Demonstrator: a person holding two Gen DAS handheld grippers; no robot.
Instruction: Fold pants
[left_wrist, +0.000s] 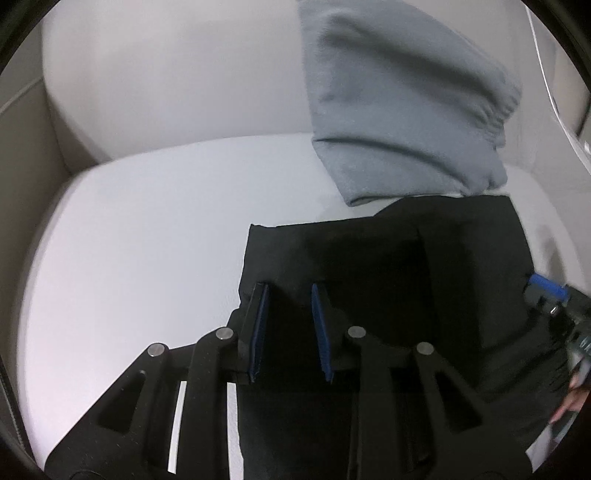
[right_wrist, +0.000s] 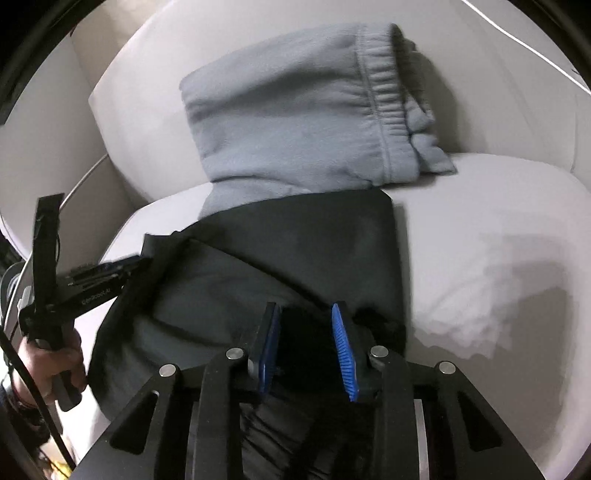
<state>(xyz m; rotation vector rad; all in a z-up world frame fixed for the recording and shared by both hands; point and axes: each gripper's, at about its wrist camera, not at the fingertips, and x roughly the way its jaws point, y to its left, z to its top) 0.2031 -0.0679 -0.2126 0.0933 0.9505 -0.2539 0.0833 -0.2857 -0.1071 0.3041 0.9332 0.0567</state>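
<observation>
Left wrist view: my left gripper (left_wrist: 290, 328) hangs over the near-left edge of the black pants (left_wrist: 388, 266), its blue-padded jaws parted with dark cloth between them; whether they pinch it I cannot tell. The pants lie folded on the white seat cushion (left_wrist: 129, 240) of a sofa, their far edge touching grey sweatpants (left_wrist: 399, 110) that lean up the white back cushion (left_wrist: 166, 74). My right gripper (left_wrist: 546, 291) shows at the pants' right edge. Right wrist view: my right gripper (right_wrist: 306, 343) stands with jaws apart over the pants (right_wrist: 314, 243) near their right edge, black fabric bunched between the pads; grip unclear. My left hand (right_wrist: 48, 362) holds the other gripper's handle.
</observation>
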